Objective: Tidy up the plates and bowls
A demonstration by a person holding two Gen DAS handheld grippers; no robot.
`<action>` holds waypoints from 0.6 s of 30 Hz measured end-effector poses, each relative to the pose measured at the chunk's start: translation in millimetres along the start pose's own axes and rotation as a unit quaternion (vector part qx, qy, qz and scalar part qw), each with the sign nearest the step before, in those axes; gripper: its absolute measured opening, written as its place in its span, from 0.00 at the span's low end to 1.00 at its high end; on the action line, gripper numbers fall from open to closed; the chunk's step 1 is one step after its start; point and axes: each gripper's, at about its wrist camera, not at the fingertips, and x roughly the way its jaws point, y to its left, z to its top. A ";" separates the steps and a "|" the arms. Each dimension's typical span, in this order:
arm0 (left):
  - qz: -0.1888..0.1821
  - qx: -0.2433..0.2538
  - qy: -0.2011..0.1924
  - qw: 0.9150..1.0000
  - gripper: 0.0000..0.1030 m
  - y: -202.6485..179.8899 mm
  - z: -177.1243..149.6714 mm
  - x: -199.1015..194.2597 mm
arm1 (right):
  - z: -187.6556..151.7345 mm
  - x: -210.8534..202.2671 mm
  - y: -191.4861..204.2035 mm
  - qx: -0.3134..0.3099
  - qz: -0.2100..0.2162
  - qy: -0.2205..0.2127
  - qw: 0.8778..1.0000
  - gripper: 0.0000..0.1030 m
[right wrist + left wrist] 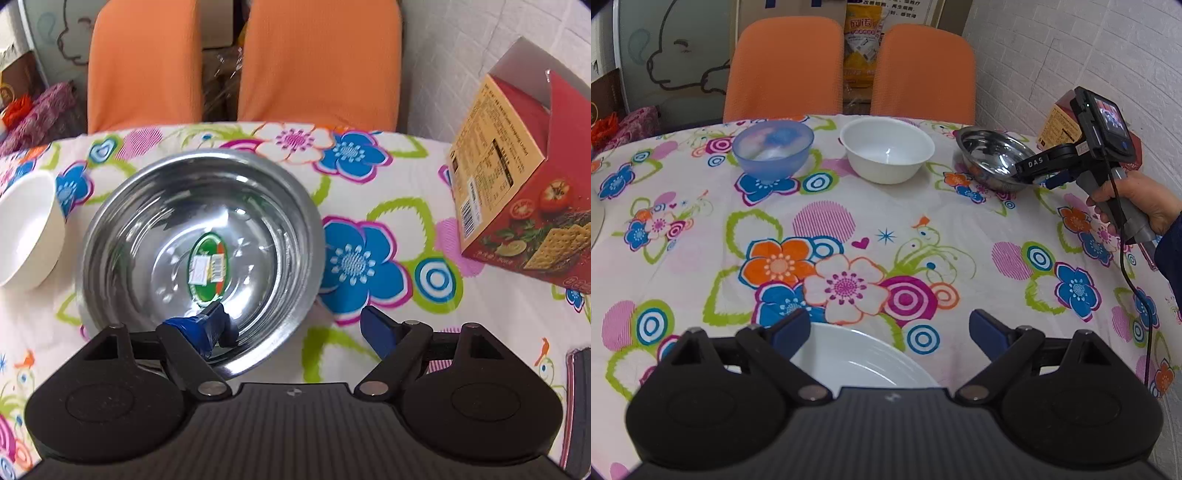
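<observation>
Here the flowered tablecloth [849, 229] carries three bowls in a far row — translucent blue plastic bowl [772, 150], white ceramic bowl [886, 149], shiny steel bowl [199, 251]. The right gripper [291, 326] gapes across the steel rim, one finger inside. The left gripper [890, 328] — spread wide — hovers over a white plate [860, 363].

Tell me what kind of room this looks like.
Probably a home dining area: a table under a flowered tablecloth, two orange chairs pulled up to it, and bowls set out, including a steel bowl and a white bowl.
</observation>
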 end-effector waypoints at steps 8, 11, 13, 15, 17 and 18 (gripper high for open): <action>-0.019 -0.003 -0.005 1.000 0.90 -3.5 4.2 -0.8 | -36.3 -26.7 7.9 -0.012 0.050 0.022 0.998 0.66; -0.028 -0.009 -0.006 1.000 0.90 -12.3 24.8 10.4 | -39.0 -35.8 7.6 -0.008 0.060 0.008 0.998 0.66; -0.040 -0.027 -0.004 0.999 0.90 -20.6 49.7 25.0 | -38.1 -38.7 6.3 -0.003 0.039 -0.017 0.999 0.66; -0.051 -0.043 -0.001 0.998 0.90 -30.9 75.7 43.8 | -38.0 -38.9 2.3 0.004 0.027 -0.039 0.999 0.66; -0.052 -0.061 0.010 0.997 0.90 -42.9 98.1 66.9 | -40.4 -37.9 -3.9 0.016 0.031 -0.055 0.998 0.66; -0.054 -0.069 0.013 0.996 0.90 -47.8 106.2 77.9 | -41.6 -37.0 -7.1 0.022 0.037 -0.062 0.997 0.66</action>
